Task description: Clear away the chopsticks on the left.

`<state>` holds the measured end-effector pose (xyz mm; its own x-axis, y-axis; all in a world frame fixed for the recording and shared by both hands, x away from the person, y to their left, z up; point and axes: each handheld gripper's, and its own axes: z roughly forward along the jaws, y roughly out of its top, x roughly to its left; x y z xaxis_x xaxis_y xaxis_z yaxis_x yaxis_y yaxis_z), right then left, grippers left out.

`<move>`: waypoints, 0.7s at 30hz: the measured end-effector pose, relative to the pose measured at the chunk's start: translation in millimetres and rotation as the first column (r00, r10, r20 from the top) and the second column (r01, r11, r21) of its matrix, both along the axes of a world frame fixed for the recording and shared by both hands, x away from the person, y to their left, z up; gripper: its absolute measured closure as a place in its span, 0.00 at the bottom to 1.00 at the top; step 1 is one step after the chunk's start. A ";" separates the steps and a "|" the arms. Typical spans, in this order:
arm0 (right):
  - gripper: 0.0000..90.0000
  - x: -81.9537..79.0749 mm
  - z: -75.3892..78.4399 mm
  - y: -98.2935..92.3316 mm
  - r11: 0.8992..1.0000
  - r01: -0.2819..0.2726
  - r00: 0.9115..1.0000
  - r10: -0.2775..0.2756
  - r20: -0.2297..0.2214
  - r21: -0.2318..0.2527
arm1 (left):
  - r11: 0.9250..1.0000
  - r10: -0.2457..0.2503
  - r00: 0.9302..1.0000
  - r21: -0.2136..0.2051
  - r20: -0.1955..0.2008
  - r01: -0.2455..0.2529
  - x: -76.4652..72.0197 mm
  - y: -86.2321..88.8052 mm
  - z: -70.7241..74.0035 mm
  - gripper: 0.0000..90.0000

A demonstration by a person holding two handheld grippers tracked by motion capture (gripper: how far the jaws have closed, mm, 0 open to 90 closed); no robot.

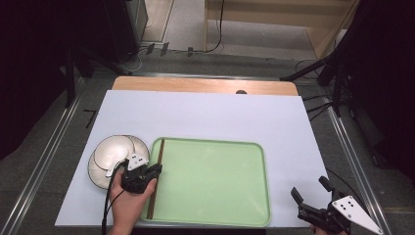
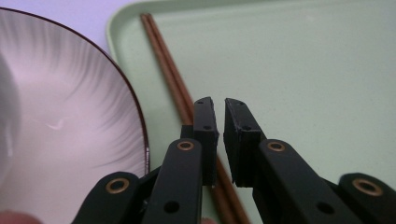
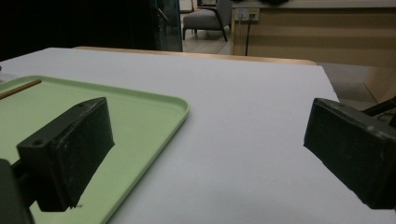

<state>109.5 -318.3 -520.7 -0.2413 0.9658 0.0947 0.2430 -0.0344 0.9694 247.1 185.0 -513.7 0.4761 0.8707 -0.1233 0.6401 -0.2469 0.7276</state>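
Black jaws of the left gripper (image 1: 155, 170) are seen nearly closed, a narrow gap left between the pads, nothing clamped in them. In the left gripper view the left gripper (image 2: 220, 108) is held low over the chopsticks (image 2: 170, 74), the jaw tips just above the pair; whether the pads touch the wood cannot be told. The gripper is held by the person's left hand (image 1: 128, 203), entering from the bottom edge, with a cable trailing beside the wrist.

Brown chopsticks (image 1: 156, 177) are laid side by side along the left inner edge of the green tray (image 1: 215, 220), running from its far left corner toward the near edge. The green tray is placed on the white table cover (image 1: 205, 112), near the middle front. Just left of the tray, a stack of white bowls with dark rims (image 1: 110, 154) is set, close to the tray's rim; one bowl (image 2: 56, 116) is seen large in the left gripper view.

The right gripper (image 1: 309, 188) is held at the near right corner of the table, off the tray, jaws spread wide and empty. In the right gripper view the right gripper (image 3: 208, 140) is aimed across the cover, the tray's corner (image 3: 180, 105) under its one jaw.
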 end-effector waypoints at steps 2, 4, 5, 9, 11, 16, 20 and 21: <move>0.02 0.0 -0.1 0.0 1.000 -0.001 1.000 0.001 0.000 0.000 | 1.000 0.003 1.000 0.003 -0.010 -0.003 0.0 2.3 -1.3 0.92; 0.02 0.2 -0.1 0.1 1.000 -0.002 1.000 0.002 0.000 0.000 | 1.000 0.003 1.000 0.005 -0.018 -0.002 -0.7 3.5 -3.9 0.92; 0.02 0.2 -0.1 0.2 1.000 -0.003 1.000 0.003 -0.001 0.001 | 1.000 -0.001 1.000 0.007 -0.020 0.001 -1.2 4.4 -4.8 0.92; 0.02 0.4 -0.2 0.5 1.000 -0.005 1.000 0.005 0.000 0.000 | 1.000 -0.001 1.000 -0.015 -0.003 0.001 -3.6 5.2 -4.3 0.92; 0.02 0.5 -0.3 0.5 1.000 -0.005 1.000 0.005 0.000 -0.001 | 1.000 -0.004 1.000 -0.021 0.004 0.004 -4.6 4.3 -2.9 0.92; 0.02 0.7 -0.4 0.5 1.000 -0.005 1.000 0.005 -0.002 0.000 | 1.000 -0.013 1.000 -0.022 0.005 0.013 -6.2 3.3 -2.0 0.92; 0.02 0.5 -0.4 0.5 1.000 -0.006 1.000 0.006 -0.002 0.000 | 0.997 -0.030 0.999 -0.070 0.031 0.032 -9.1 6.7 -0.8 0.86; 0.02 0.6 -0.4 0.3 1.000 -0.005 1.000 0.005 -0.001 0.000 | 0.994 -0.047 0.998 -0.092 0.050 0.051 -10.2 8.4 0.1 0.83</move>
